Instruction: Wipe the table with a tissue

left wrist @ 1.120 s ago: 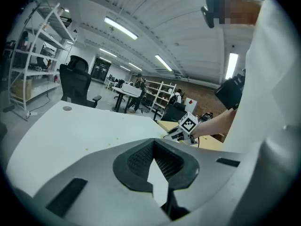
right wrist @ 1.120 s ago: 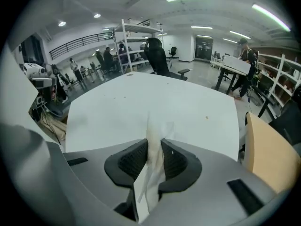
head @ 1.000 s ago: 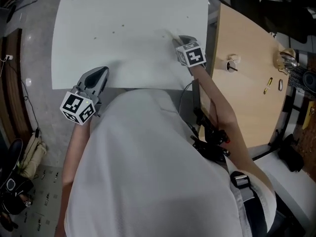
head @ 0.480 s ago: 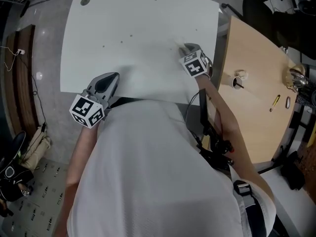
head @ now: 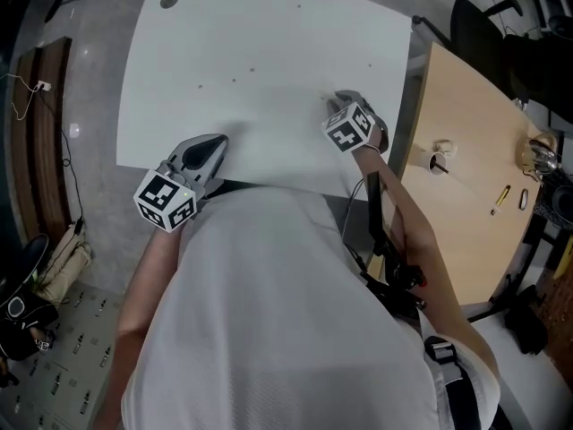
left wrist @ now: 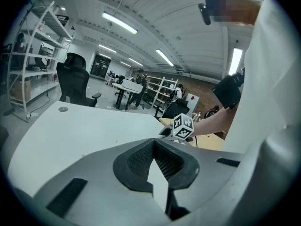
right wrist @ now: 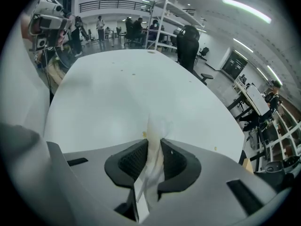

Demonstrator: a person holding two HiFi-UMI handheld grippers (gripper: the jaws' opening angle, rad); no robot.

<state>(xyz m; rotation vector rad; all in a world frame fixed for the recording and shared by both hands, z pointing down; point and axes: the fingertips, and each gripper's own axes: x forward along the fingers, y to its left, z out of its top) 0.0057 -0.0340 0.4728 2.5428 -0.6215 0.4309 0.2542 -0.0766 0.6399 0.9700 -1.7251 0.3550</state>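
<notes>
Tissue (right wrist: 155, 124) pinched in right gripper (right wrist: 153, 144) at table (right wrist: 117, 88); left gripper (left wrist: 154, 145) pressed together.

A wooden desk (head: 466, 141) stands at the right with a black chair (head: 476, 23) beyond it. A tan bag (head: 63, 265) lies on the grey floor (head: 89, 88).
</notes>
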